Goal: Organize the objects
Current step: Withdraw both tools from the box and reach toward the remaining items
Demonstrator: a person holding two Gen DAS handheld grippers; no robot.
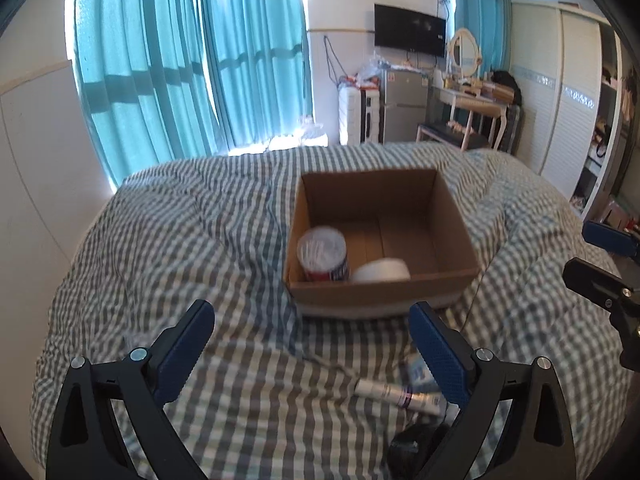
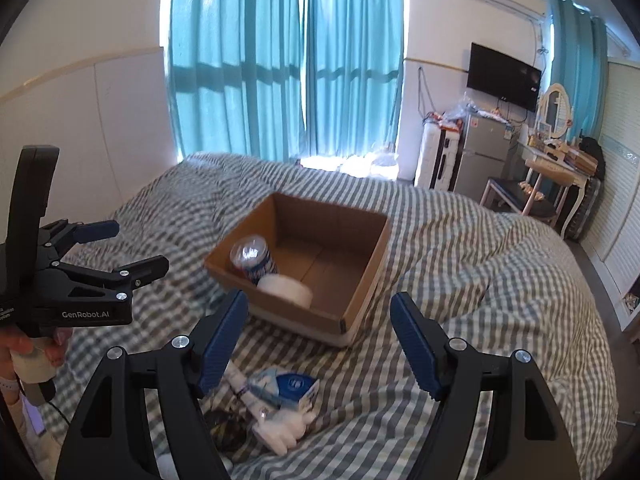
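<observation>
- While both hover over the checked bed [image 1: 200, 240], the left hand-held gripper [image 1: 312, 344] and right hand-held gripper [image 2: 320, 340] gape wide, holding nothing.
- Centre frame, the open brown cardboard box [image 1: 448, 216] holds a red-and-blue can [image 1: 324, 254] and a white roll [image 1: 382, 270].
- Low in frame, a white tube [image 1: 394, 394] lies on the bed.

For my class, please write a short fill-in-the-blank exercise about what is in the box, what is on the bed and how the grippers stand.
1. The cardboard box rests on the ____ bedspread.
2. Inside the box, the white roll lies beside a ____.
3. The white tube lies ____ the box, on the bedspread.
4. The left gripper and the right gripper are both ____.

Missing words: checked; can; outside; open
</observation>
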